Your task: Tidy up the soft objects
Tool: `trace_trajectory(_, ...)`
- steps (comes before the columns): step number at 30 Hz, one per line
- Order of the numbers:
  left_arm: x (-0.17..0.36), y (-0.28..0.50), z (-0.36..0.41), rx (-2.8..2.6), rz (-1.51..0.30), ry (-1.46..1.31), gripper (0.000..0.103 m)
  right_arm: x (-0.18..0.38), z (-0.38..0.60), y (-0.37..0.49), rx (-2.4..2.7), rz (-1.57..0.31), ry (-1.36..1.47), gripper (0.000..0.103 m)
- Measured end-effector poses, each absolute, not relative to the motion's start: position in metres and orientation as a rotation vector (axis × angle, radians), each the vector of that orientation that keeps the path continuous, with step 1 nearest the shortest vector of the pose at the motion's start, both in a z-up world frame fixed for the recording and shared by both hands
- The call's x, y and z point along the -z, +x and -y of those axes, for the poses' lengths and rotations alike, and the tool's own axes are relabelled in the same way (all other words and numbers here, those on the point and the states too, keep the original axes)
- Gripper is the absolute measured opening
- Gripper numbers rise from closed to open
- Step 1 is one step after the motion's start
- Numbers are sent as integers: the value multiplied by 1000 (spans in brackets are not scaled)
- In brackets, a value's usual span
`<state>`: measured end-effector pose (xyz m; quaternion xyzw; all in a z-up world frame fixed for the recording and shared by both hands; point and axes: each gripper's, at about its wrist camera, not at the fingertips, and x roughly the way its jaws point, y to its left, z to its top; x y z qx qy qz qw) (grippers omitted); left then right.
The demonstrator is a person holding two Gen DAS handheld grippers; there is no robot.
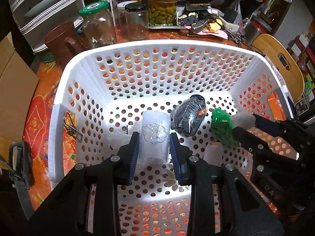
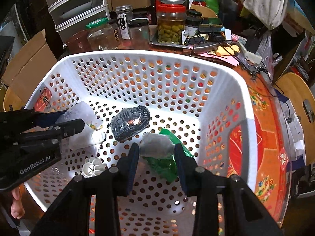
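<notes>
Both grippers reach down into the basket [image 1: 59, 118]: left gripper [image 1: 154, 145] clamps a clear pack [image 1: 155, 135], right gripper [image 2: 156, 151] clamps a grey pouch [image 2: 155, 145].

"GenRobot.AI" on left gripper [image 2: 65, 125] body; "福" on red tablecloth [image 2: 283, 158]; jar label [image 2: 122, 26] characters probably illegible.

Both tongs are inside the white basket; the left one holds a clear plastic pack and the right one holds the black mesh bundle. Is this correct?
Not quite. The right tongs hold a grey pouch; the black mesh bundle lies free on the floor of the basket, as the right wrist view shows. The left tongs do hold the clear plastic pack.
</notes>
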<state>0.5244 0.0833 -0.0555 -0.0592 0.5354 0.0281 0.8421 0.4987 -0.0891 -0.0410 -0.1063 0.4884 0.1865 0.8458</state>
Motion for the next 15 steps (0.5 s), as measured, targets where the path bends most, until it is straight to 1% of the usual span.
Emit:
trace_trajectory(1,54,523,-83,-50,-1120,-130,42,41,90,497,-391,-1019,-224,38)
trace_trajectory(2,52,521,-84,-46,-1109,-132,60,40,90,496,-398,-1013,-217,41)
trace_trajectory(3,49,519,-85,-47,-1094,-131,68,39,91,494,-407,-1010,-209,47)
trace_trajectory(4,43,514,-86,-47,-1065,-132,77,36,91,491,-420,-999,-202,51)
trace_trajectory(7,29,502,-94,-40,-1013,-165,87,28,87,479,-446,-964,-200,76)
trace_trajectory(8,23,495,-99,-39,-992,-178,91,24,87,475,-433,-948,-207,92)
trace_trajectory(9,16,487,-103,-45,-969,-181,92,20,88,470,-428,-930,-208,98)
trace_trajectory(11,4,472,-111,-56,-933,-183,97,10,94,460,-439,-903,-184,98)
trace_trajectory(12,-2,463,-116,-60,-914,-189,98,6,98,456,-438,-895,-174,98)
trace_trajectory(14,-14,441,-124,-77,-867,-178,103,-4,107,442,-427,-862,-161,101)
trace_trajectory(15,-17,433,-126,-84,-851,-172,103,-9,111,434,-421,-843,-160,101)
